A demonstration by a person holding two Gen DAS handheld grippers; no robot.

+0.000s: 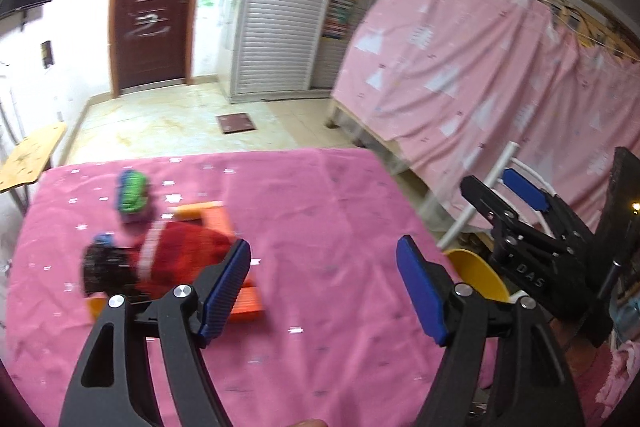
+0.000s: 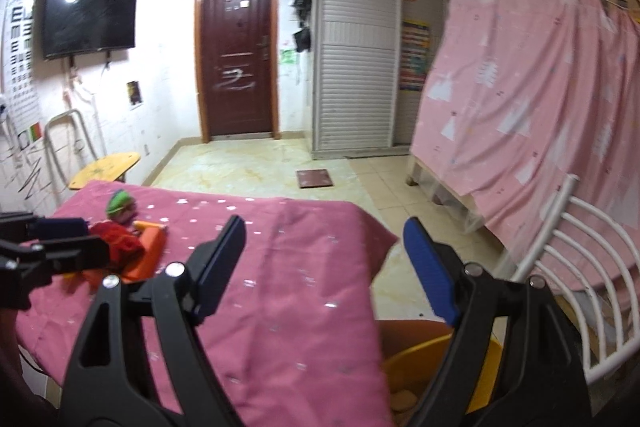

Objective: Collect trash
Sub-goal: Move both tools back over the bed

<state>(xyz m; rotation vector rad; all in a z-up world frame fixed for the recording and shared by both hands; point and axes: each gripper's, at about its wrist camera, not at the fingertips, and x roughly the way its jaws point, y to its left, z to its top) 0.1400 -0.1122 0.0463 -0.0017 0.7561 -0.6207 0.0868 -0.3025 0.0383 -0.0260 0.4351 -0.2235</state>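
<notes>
While both the left gripper (image 1: 324,275) and right gripper (image 2: 325,259) stand spread and empty, we approach the red bundle (image 1: 182,255) and green wad (image 1: 132,191) near the tabletop's (image 1: 320,211) left edge squarely.

Pink-clothed table (image 1: 320,219), orange tray (image 1: 224,223), green-capped toy (image 1: 132,191)

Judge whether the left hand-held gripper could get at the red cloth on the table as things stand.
Probably yes: the left hand-held gripper is open and empty, and the red cloth lies uncovered on the orange tray just ahead.
</notes>
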